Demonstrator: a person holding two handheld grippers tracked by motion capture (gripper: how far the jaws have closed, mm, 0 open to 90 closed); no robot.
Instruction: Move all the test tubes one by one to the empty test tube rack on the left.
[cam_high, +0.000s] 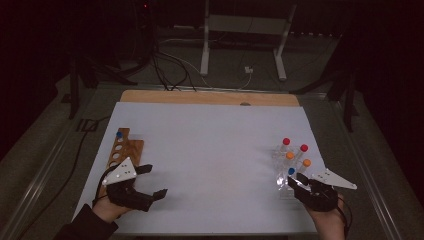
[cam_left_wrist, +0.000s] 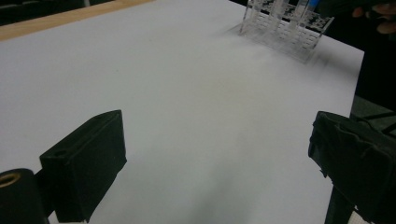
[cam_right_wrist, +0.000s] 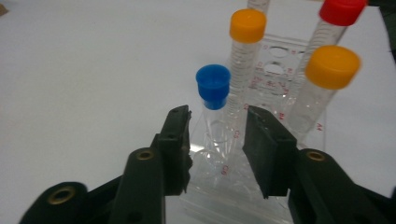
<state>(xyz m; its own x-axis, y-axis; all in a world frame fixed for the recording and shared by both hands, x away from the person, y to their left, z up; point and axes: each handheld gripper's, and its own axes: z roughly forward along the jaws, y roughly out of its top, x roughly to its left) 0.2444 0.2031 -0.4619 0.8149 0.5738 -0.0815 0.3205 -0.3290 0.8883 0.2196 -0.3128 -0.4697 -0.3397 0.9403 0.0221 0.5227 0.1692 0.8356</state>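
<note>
Straddling blue-cap tube (cam_right_wrist: 213, 100) w/ right gripper (cam_right_wrist: 218, 140), fingers (cam_right_wrist: 177, 140) not touching

The left claw (cam_high: 151, 181) lies low near the tabletop's near left corner, held by a hand in a dark sleeve, its two black pads (cam_left_wrist: 84, 163) spread wide apart and pointing across toward the far side. The right claw (cam_high: 293, 181) sits at the near right, gripped from below by a bare hand (cam_high: 330, 220); its jaws stand narrow, apparently not quite clamped.
</note>
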